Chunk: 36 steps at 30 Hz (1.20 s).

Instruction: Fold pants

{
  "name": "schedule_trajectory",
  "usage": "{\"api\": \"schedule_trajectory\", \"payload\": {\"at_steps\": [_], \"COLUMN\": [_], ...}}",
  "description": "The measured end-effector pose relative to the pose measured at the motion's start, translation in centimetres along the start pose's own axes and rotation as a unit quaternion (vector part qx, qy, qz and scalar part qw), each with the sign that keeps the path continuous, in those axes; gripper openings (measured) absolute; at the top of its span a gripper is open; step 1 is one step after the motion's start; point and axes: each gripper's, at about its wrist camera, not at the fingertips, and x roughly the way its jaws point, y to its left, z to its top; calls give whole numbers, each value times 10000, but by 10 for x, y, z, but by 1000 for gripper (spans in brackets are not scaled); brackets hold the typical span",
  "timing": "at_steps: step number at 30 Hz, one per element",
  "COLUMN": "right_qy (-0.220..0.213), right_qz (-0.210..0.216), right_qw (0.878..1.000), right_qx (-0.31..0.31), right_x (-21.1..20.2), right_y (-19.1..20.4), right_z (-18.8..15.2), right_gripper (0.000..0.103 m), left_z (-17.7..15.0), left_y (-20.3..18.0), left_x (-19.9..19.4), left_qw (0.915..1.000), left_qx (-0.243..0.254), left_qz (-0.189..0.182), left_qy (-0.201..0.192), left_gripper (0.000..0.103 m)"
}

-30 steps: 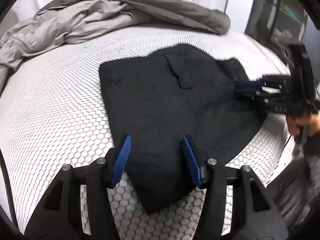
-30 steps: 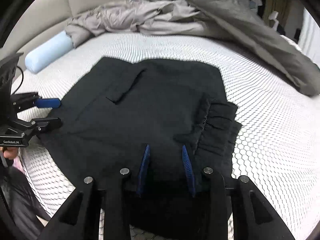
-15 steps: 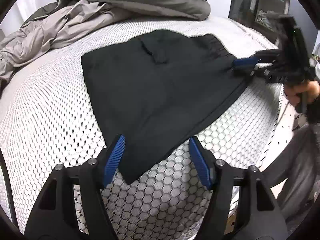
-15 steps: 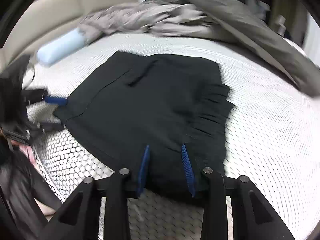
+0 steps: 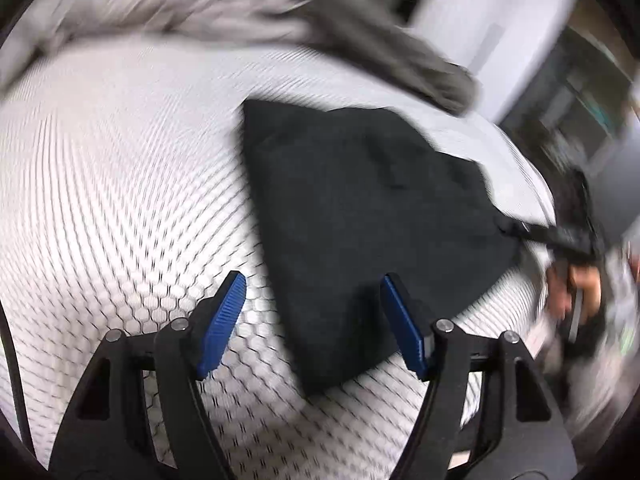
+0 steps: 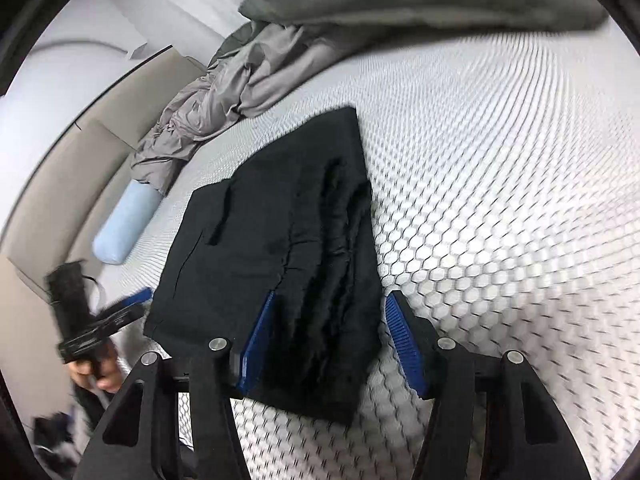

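The black pants (image 6: 280,220) lie folded flat on the white honeycomb-patterned bed (image 6: 500,208). In the right wrist view my right gripper (image 6: 330,344) straddles their gathered waistband end. Its jaws are opening, the fabric lies between them, and the right pad stands apart from the cloth. The left wrist view is blurred: my left gripper (image 5: 314,320) is open over the near corner of the pants (image 5: 360,208), with its pads clear of the cloth. The right gripper (image 5: 520,232) shows at the pants' far right edge, and the left gripper (image 6: 134,303) shows at the bed's left edge, held by a hand.
A crumpled grey duvet (image 6: 248,80) and a darker grey cover (image 6: 420,0) are heaped at the back of the bed. A light blue bolster (image 6: 124,224) lies against the beige headboard (image 6: 60,184). Dark furniture (image 5: 580,92) stands beyond the bed's right side.
The right gripper's jaws have spread from a narrow pinch on the waistband to wide apart. Both cameras have swung and rolled, and the left gripper's pads stand wider than a second ago.
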Motion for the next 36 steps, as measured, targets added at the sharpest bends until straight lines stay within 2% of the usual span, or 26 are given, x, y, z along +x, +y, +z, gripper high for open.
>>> {"api": "schedule_trajectory", "payload": {"at_steps": [2, 4, 8, 12, 14, 16, 18, 19, 20, 22, 24, 26, 27, 28, 32, 33, 34, 36], "right_qy": [16, -14, -126, -115, -63, -126, -212, -252, -279, -454, -426, -161, -55, -89, -636, -789, -988, -1232], "right_qz": [233, 296, 175, 102, 6, -366, -714, -837, -870, -790, -973, -1711, -2124, -2238, -2243, -2156, -2002, -1679], "right_qw": [9996, 9994, 9996, 9996, 9999, 9991, 9964, 9949, 9940, 9917, 9874, 9721, 9595, 9545, 9510, 9517, 9537, 9578], "right_qx": [164, 198, 178, 225, 122, -151, -411, -505, -600, -909, -1170, -1597, -1848, -1967, -2031, -2040, -2014, -1979], "right_x": [9, 6, 9, 13, 15, 15, 12, 9, 6, -3, -5, 4, 8, 6, -21, -28, -36, -53], "right_y": [-4, -3, 19, 18, 19, 25, 35, 41, 45, 57, 61, 65, 66, 68, 79, 81, 84, 82], "right_z": [5, 2, -11, -12, -9, -9, -11, -12, -14, -17, -20, -24, -26, -28, -32, -34, -38, -44], "right_gripper": [48, 34, 30, 30, 38, 58, 66, 74, 76, 87, 90, 90, 91, 92, 95, 98, 103, 103], "left_z": [3, 9, 22, 20, 16, 12, 6, 4, 4, -4, -9, -15, -17, -18, -17, -19, -22, -27], "left_y": [9, 6, 3, -4, -12, -20, -31, -36, -41, -57, -62, -81, -87, -85, -93, -95, -96, -99], "left_x": [13, 13, 19, 17, 14, 9, 2, -2, -3, -11, -17, -19, -18, -20, -22, -25, -29, -39], "left_qw": [9992, 9985, 9993, 9994, 9991, 9977, 9941, 9918, 9901, 9873, 9864, 9848, 9829, 9816, 9804, 9802, 9798, 9785], "left_qx": [-355, -424, -355, -282, -62, 126, 324, 407, 489, 781, 960, 1055, 1140, 1178, 1179, 1148, 1102, 1014], "left_qz": [-170, -334, 105, 167, 392, 634, 995, 1160, 1262, 1295, 1204, 1238, 1309, 1365, 1375, 1377, 1380, 1391], "left_qy": [77, 48, -59, -62, -123, -192, -302, -351, -376, -484, -567, -612, -621, -627, -777, -837, -933, -1140], "left_gripper": [51, 40, 40, 40, 42, 49, 54, 56, 61, 67, 74, 82, 82, 82, 89, 92, 98, 102]}}
